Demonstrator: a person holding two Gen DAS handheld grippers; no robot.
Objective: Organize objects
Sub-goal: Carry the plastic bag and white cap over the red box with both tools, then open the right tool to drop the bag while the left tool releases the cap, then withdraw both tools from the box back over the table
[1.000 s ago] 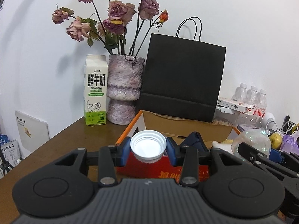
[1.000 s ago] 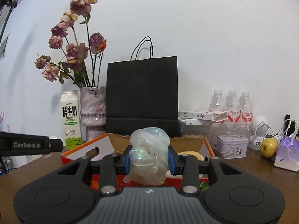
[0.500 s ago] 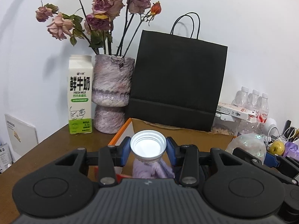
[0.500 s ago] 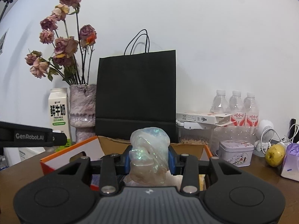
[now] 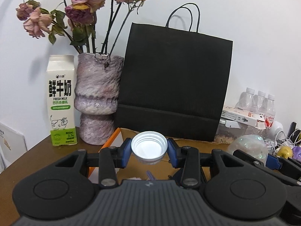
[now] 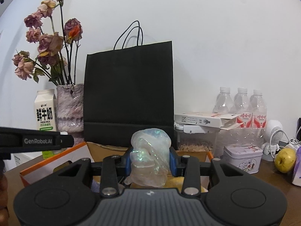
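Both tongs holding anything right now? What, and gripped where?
Yes. Left tongs clamp a white screw cap by opposite sides of its rim, open side toward the camera. Right tongs pinch a crumpled iridescent clear bag across its middle.

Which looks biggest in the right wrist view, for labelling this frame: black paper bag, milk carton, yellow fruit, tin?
1. black paper bag
2. milk carton
3. tin
4. yellow fruit

Carton against tin is unsure: the carton's base is hidden, and the tin stands nearer the camera.

A milk carton (image 5: 61,101), a vase of dried roses (image 5: 97,101) and a black paper bag (image 5: 173,82) line the table's (image 5: 28,160) back edge against the wall.
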